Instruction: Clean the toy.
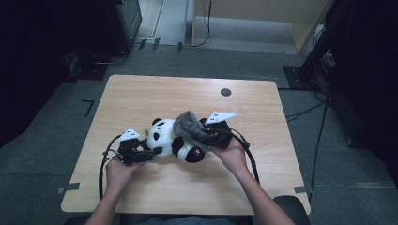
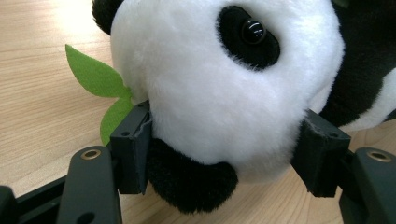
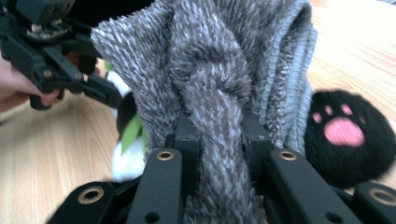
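The black-and-white plush panda point(image 1: 174, 139) lies mid-table, head clamped by the left gripper point(image 2: 224, 144). The right gripper point(image 3: 219, 140) pinches a fuzzy grey knitted cloth point(image 3: 224, 70) that hides the panda's body; 1 pink-padded paw point(image 3: 348, 135) shows.

A pale wooden bench point(image 1: 155, 93) carries the work, with a small dark round hole point(image 1: 225, 92) in its top well beyond the right claw point(image 1: 212, 133). Grey carpet floor point(image 1: 51, 126) lies around it, where black cables point(image 1: 305, 112) trail out past the right claw and a light wooden cabinet point(image 1: 263, 18) stands far beyond both claws.
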The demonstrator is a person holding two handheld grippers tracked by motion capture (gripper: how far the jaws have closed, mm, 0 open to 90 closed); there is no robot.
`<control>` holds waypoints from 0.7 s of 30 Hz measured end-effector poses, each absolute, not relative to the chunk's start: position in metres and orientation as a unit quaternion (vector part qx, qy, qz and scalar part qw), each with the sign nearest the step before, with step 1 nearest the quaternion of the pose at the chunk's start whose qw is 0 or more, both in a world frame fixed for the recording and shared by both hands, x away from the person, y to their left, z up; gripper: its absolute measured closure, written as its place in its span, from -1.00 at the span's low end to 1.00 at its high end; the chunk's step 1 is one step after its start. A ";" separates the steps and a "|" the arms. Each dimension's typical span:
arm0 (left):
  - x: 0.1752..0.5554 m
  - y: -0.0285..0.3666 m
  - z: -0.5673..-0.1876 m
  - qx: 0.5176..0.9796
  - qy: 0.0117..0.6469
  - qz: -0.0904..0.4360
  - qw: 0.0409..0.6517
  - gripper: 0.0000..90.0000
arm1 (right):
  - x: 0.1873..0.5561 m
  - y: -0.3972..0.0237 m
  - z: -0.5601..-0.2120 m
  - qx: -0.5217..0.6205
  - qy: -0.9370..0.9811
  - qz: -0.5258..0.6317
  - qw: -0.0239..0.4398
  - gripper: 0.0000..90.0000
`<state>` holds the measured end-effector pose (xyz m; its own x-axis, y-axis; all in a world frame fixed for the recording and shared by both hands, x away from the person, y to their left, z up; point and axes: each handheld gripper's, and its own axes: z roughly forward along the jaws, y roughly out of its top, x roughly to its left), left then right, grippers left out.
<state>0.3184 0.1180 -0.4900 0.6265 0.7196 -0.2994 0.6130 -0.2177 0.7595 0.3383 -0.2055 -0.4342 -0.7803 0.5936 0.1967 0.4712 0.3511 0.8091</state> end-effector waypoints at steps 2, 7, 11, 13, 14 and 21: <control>0.319 0.118 -0.490 0.779 0.428 0.057 0.455 -0.29 | 0.335 -0.211 -0.436 0.321 0.821 0.466 0.073 0.65; 0.318 0.118 -0.490 0.779 0.429 0.057 0.454 -0.29 | 0.330 -0.222 -0.442 0.322 0.819 0.469 0.077 0.66; 0.319 0.119 -0.490 0.778 0.431 0.054 0.455 -0.29 | 0.328 -0.229 -0.446 0.331 0.818 0.466 0.068 0.67; 0.319 0.119 -0.490 0.777 0.432 0.054 0.455 -0.29 | 0.327 -0.233 -0.447 0.335 0.821 0.458 0.068 0.67; 0.320 0.119 -0.490 0.777 0.432 0.053 0.455 -0.28 | 0.327 -0.234 -0.447 0.335 0.823 0.454 0.070 0.68; 0.322 0.119 -0.488 0.779 0.430 0.050 0.453 -0.28 | 0.329 -0.244 -0.455 0.348 0.820 0.451 0.057 0.69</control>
